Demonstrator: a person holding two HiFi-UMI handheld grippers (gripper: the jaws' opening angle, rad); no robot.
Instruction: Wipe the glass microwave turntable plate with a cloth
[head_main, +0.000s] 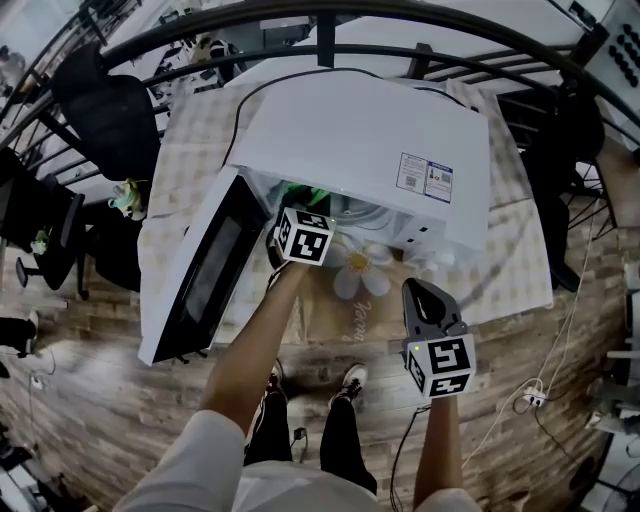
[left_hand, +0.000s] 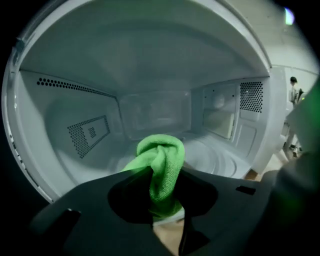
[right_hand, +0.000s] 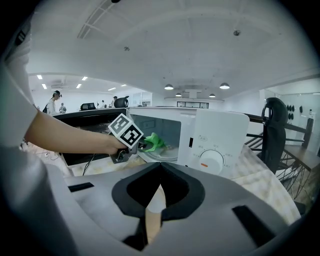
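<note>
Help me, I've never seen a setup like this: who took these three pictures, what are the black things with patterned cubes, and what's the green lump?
No robot here: a person holds a two-jaw gripper in each hand. The head view comes from a camera on their head, looking down; the other two come from cameras riding on the grippers. The patterned cubes are parts of the grippers. A white microwave stands on a cloth-covered table with its door open. The left gripper is clamped on a green cloth and reaches inside the oven, above the glass turntable plate. The right gripper is outside, jaws together, holding nothing.
</note>
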